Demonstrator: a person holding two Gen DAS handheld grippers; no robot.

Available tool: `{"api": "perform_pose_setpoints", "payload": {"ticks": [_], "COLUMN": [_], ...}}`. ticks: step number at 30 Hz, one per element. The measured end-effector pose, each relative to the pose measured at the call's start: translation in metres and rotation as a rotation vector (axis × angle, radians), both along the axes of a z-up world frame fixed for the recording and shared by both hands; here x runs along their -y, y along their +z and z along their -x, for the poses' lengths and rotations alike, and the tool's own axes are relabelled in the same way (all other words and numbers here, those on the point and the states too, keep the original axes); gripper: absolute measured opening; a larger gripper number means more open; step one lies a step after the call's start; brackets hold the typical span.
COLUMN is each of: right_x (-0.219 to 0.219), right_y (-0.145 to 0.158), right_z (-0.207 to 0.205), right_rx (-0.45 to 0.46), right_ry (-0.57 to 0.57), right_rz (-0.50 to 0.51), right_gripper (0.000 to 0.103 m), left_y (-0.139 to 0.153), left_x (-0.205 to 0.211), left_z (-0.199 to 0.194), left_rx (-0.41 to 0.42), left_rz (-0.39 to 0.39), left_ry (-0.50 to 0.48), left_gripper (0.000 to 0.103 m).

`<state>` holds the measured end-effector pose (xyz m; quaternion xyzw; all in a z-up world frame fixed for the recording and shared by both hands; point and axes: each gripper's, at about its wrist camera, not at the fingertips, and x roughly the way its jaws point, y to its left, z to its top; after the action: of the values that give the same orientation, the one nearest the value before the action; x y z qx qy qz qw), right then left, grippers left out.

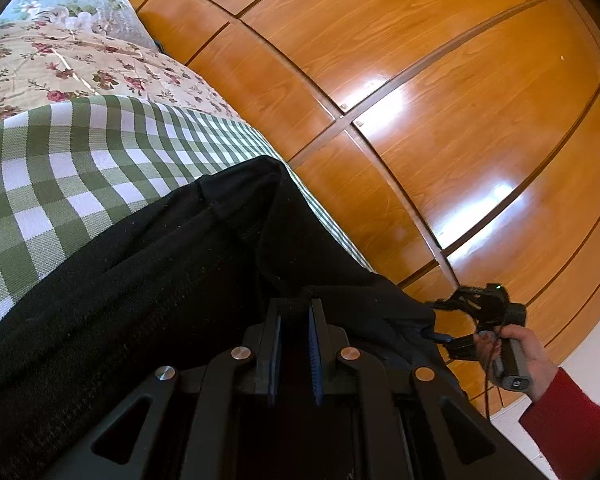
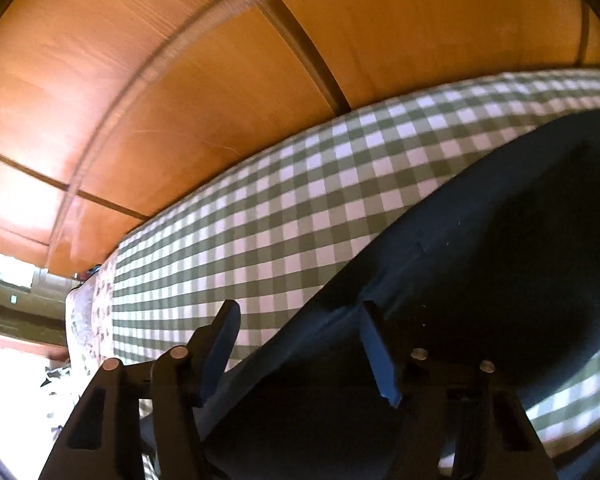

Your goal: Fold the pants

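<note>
Black pants (image 1: 148, 264) lie on a green-and-white checked sheet (image 1: 60, 168). My left gripper (image 1: 296, 304) has its jaws close together, pinching a raised fold of the pants. In the left wrist view my right gripper (image 1: 440, 334) is at the pants' far right edge, held by a hand in a red sleeve. In the right wrist view my right gripper (image 2: 300, 308) is open, its jaws wide apart, with the dark edge of the pants (image 2: 480, 280) lying between and under them. That view is motion-blurred.
A glossy orange wooden wardrobe (image 1: 420, 100) runs along the bed's far side. A floral quilt (image 1: 80, 64) and a pillow (image 1: 84, 8) lie beyond the checked sheet. The sheet (image 2: 300, 184) stretches left of the pants in the right wrist view.
</note>
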<state>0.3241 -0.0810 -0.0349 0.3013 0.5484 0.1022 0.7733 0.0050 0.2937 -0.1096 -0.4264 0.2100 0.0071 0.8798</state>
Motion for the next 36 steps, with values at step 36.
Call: {"api": "perform_pose_setpoints", "payload": {"ticks": [36], "right_x": [0.046], "right_y": [-0.015], "right_z": [0.272], "right_rx": [0.403], "right_ry": [0.097], "right_rz": [-0.107], "right_gripper": [0.011], "left_y": [-0.008], "left_x": [-0.026], "left_z": [0.091], "left_rx": [0.101], "left_rz": [0.330], "left_ry": [0.088], "left_gripper": [0.032]}}
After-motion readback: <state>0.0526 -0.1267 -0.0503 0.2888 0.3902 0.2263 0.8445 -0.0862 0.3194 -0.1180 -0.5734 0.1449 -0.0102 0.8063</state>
